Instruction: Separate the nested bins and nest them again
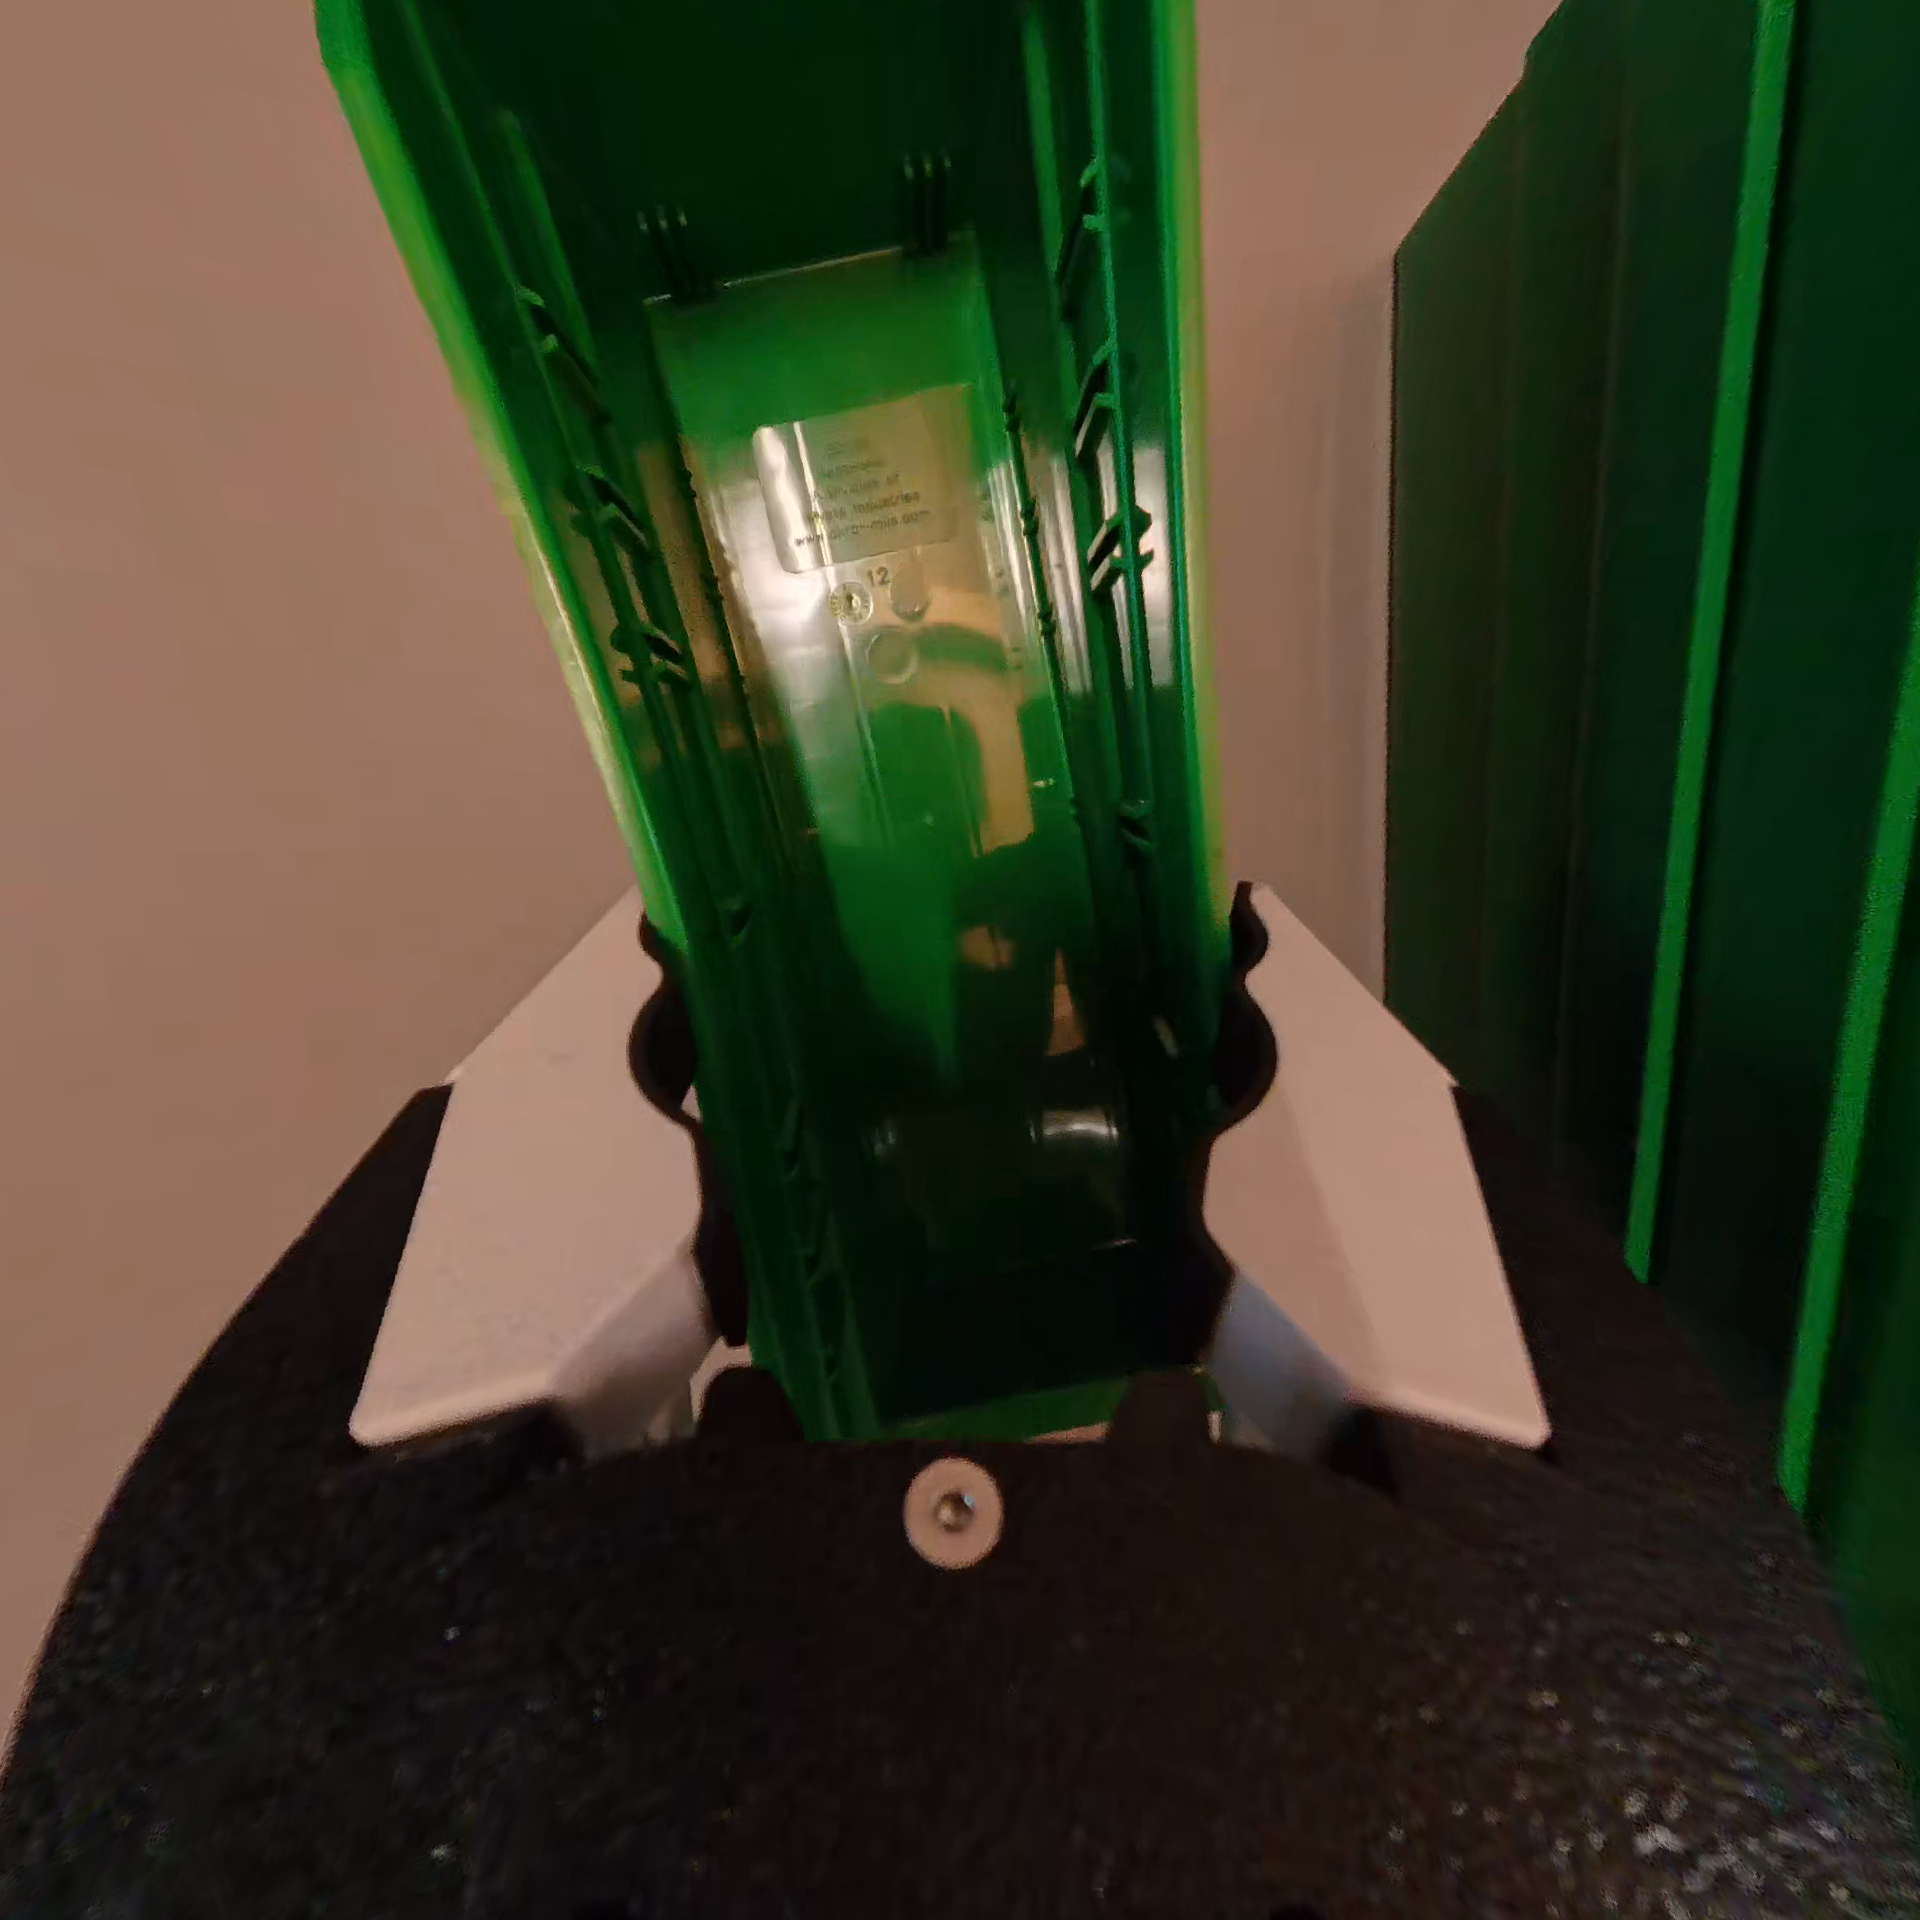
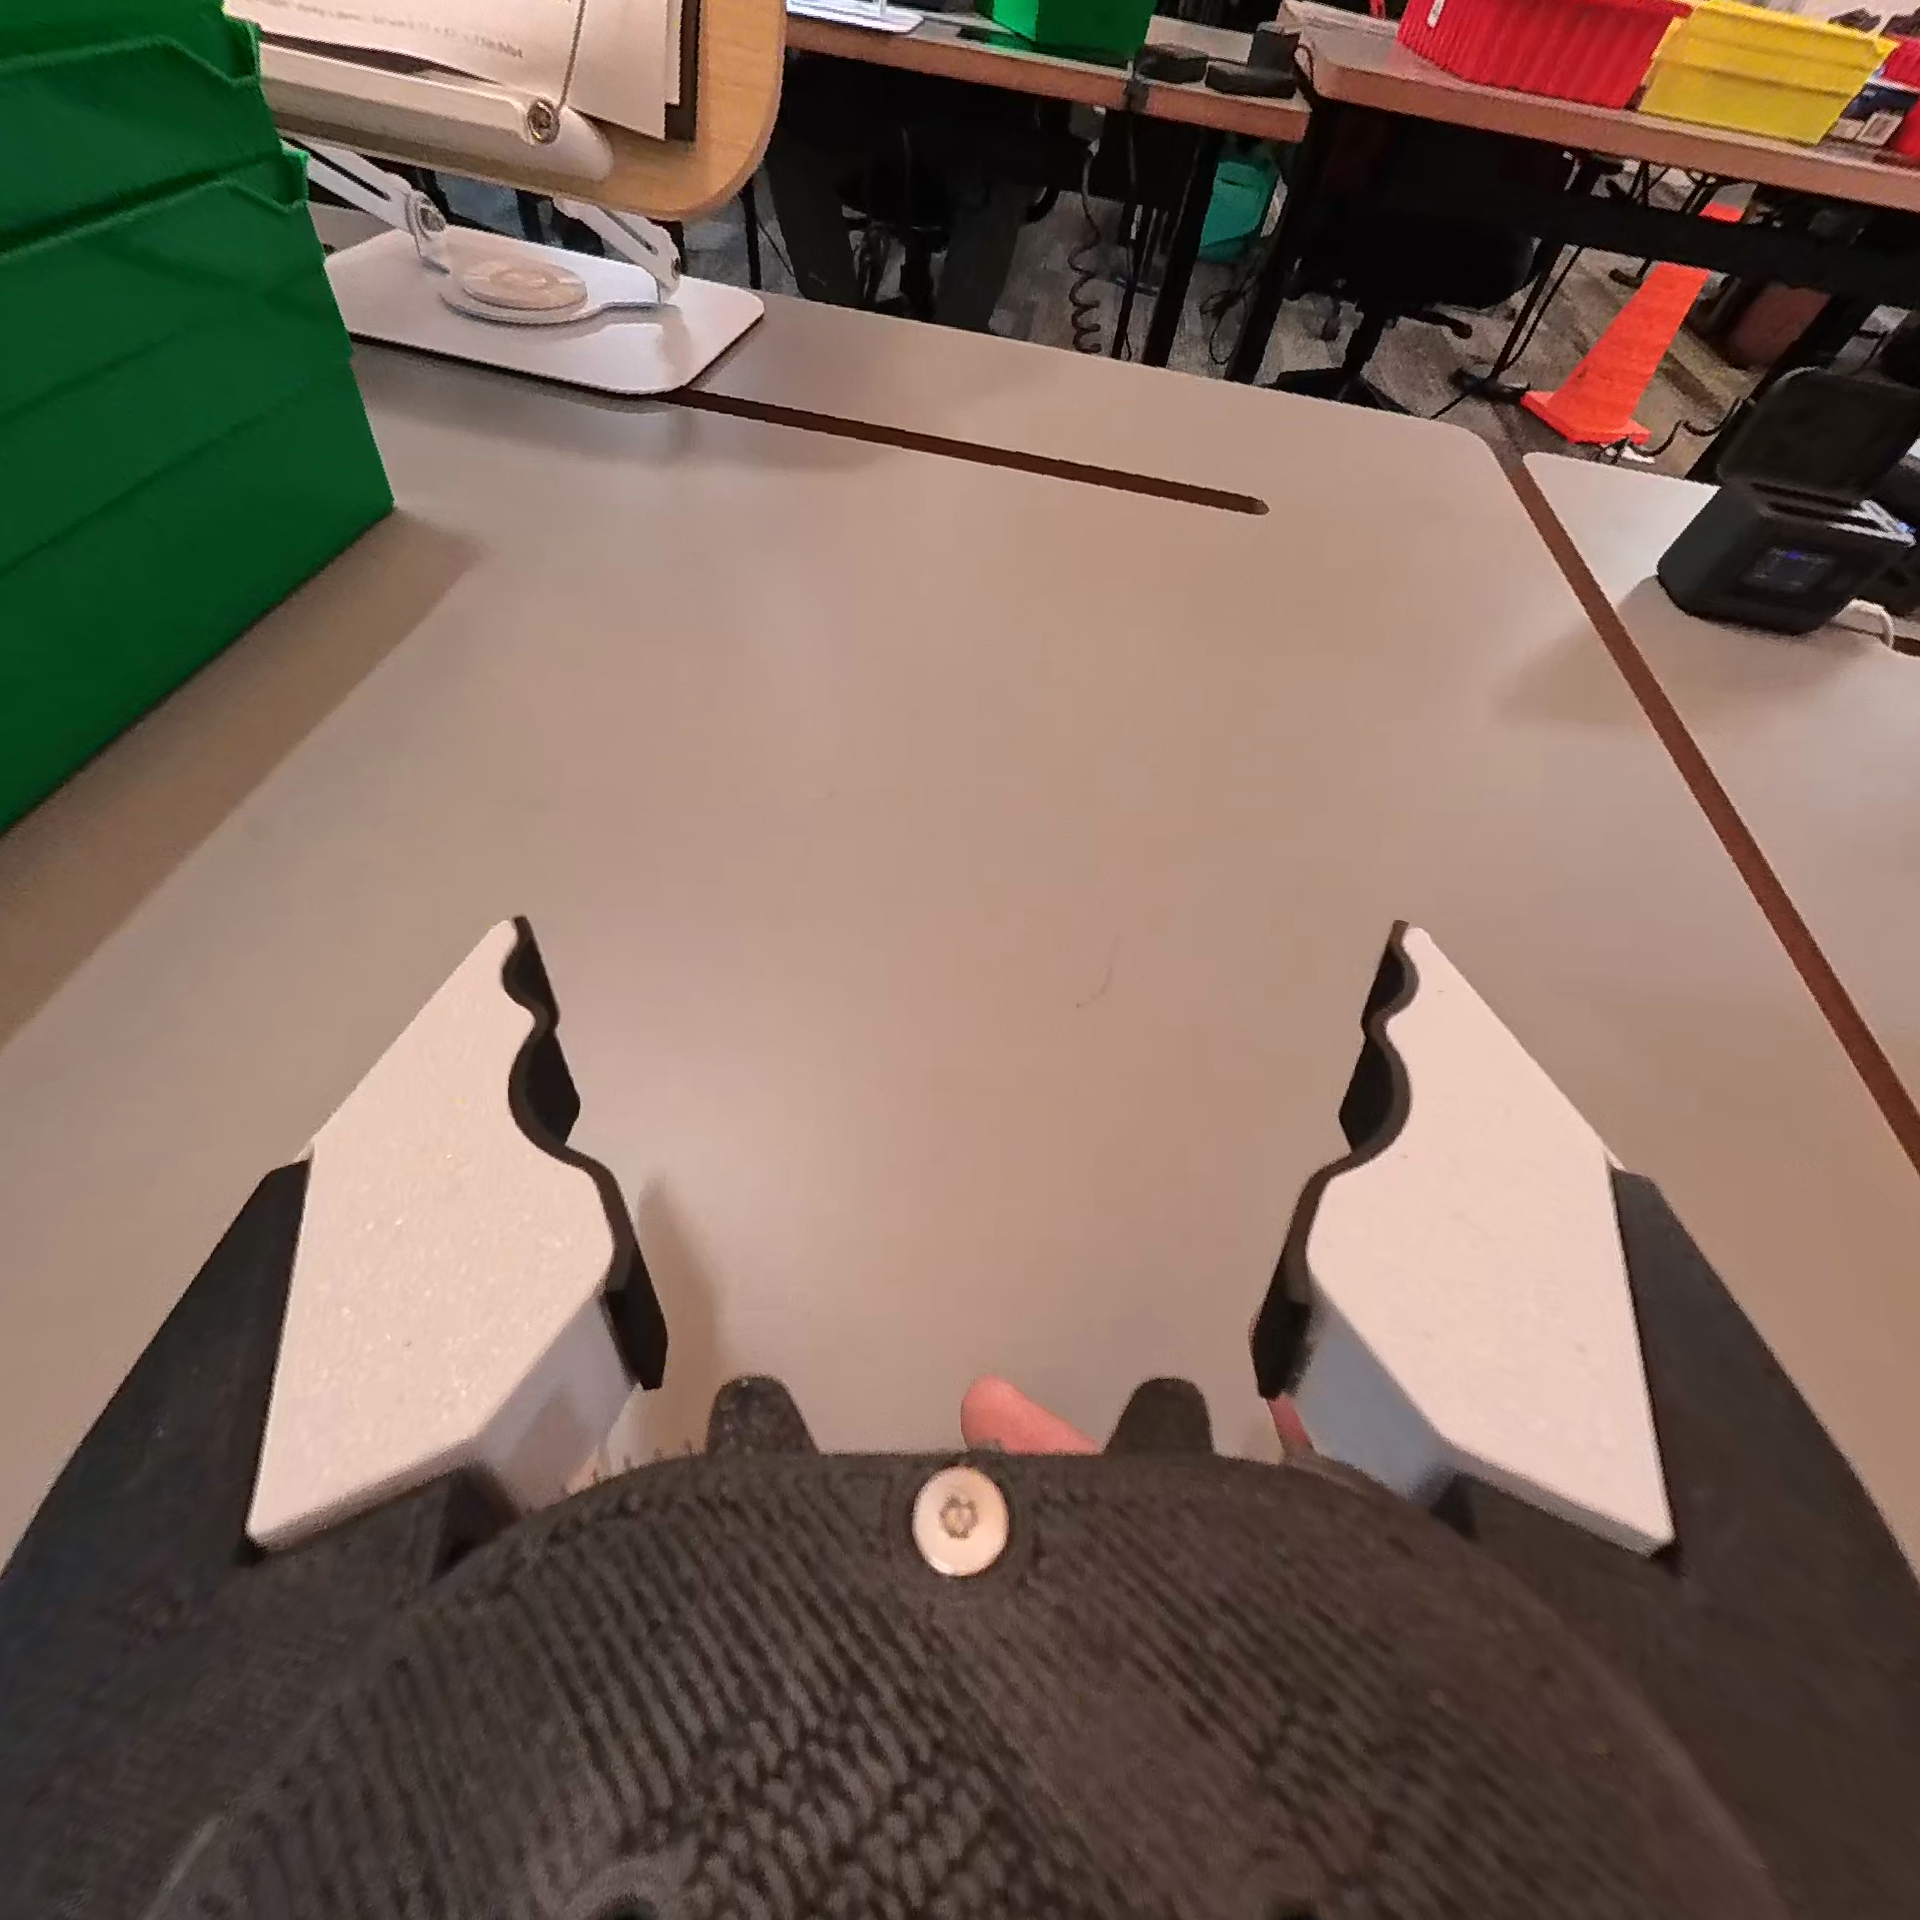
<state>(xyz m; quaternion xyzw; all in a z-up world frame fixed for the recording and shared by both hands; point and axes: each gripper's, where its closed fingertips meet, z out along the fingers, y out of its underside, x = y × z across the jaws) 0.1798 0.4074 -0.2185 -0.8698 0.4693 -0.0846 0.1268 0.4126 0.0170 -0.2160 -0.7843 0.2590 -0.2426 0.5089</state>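
Note:
In the left wrist view my left gripper [image 1: 951, 997] is shut on a green bin [image 1: 831, 520], clamping its ribbed edge between both fingers. The bin fills the middle of the view, and its shiny surface with a silver sticker faces me. More green bin walls [image 1: 1683, 727] stand close at the right. In the right wrist view my right gripper [image 2: 958, 925] is open and empty above the grey table [image 2: 935, 675]. A stack of nested green bins [image 2: 156, 395] stands on the table at the far left of that view, apart from the right gripper.
A white lamp base [image 2: 551, 312] stands behind the green stack. A black device [image 2: 1797, 520] sits on the adjoining table at right. Red [image 2: 1527, 42] and yellow [image 2: 1756, 73] bins rest on a far table. An orange cone [image 2: 1621, 353] lies on the floor.

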